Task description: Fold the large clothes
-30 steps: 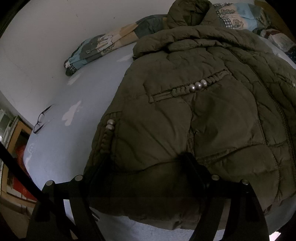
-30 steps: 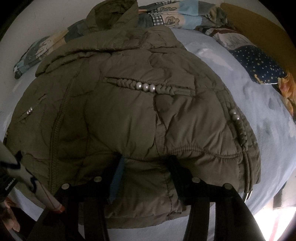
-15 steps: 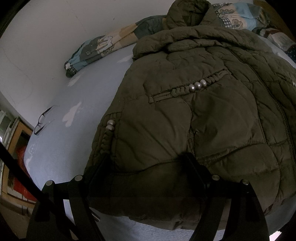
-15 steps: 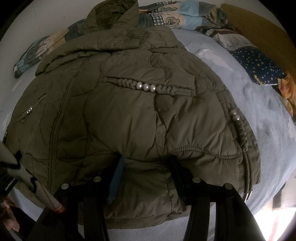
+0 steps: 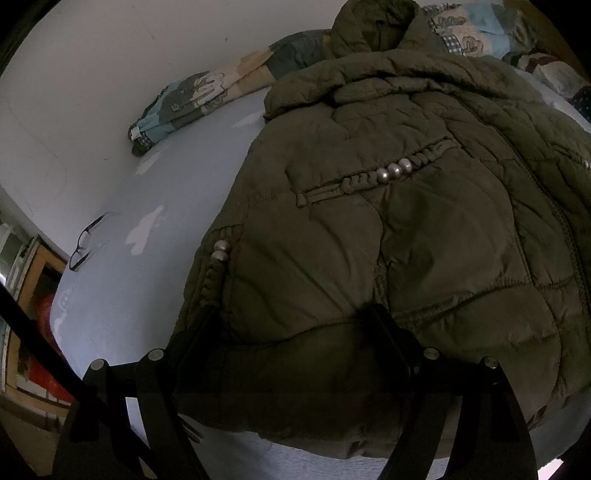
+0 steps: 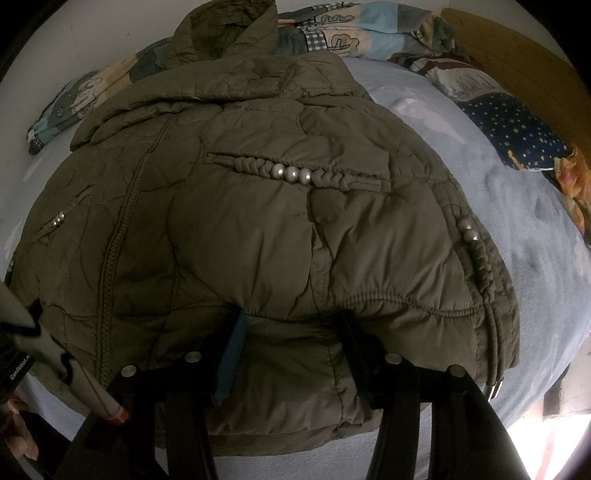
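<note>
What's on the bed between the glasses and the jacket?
Nothing: in the left wrist view only bare blue sheet lies between the glasses and the jacket.

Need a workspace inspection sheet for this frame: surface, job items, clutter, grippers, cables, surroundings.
Surface: bed with pale blue sheet, lightly wrinkled.
Job's things: olive quilted jacket, spread flat, hem toward the cameras, collar at the far end; not yet folded.
Clutter: eyeglasses on the sheet left of the jacket; patchwork quilt bunched behind the collar; starry dark-blue pillow at far right.
Grippers: left gripper and right gripper each straddle the hem, padding bulging between the fingers; grip not confirmable.
Cables: nothing seen.
Surroundings: white wall beside the bed; wooden headboard.
</note>
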A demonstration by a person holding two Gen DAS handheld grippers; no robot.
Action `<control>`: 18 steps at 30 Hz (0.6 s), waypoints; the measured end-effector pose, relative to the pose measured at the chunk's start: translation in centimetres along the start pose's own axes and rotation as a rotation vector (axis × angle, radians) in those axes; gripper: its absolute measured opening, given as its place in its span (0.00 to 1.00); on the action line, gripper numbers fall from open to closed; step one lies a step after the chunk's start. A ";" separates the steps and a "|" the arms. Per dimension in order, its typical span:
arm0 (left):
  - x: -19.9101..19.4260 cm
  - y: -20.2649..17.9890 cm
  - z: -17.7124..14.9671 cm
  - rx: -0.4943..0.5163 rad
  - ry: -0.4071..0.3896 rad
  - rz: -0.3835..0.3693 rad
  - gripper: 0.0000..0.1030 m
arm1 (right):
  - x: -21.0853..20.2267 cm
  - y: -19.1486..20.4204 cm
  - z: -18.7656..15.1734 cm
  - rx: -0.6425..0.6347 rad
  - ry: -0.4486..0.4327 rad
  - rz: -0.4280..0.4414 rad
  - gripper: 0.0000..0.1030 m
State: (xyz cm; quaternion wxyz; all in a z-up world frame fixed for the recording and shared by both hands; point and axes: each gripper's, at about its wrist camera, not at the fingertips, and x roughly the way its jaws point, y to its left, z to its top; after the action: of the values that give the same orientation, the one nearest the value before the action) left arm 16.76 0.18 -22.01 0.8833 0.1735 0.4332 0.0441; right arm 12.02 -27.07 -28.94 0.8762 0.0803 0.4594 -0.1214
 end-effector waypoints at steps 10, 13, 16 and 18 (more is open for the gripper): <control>-0.9 4.6 1.1 -0.158 -0.020 -0.065 0.79 | -4.6 -5.3 1.1 0.141 -0.172 0.103 0.65; 0.3 8.6 1.0 -0.286 0.023 -0.092 0.79 | -6.0 -8.7 1.1 0.204 -0.234 0.060 0.69; 1.6 12.2 0.5 -0.413 0.083 -0.128 0.79 | -6.4 -13.2 0.6 0.345 -0.245 0.062 0.69; 2.4 14.8 -0.3 -0.524 0.111 -0.215 0.79 | -6.3 -15.9 0.1 0.447 -0.239 0.077 0.69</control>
State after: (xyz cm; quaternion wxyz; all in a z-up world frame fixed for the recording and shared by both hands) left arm 19.04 14.63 -18.90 0.8726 -0.1105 0.4706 0.0700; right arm 4.07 -41.42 -24.20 0.8888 0.2744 0.3108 -0.1951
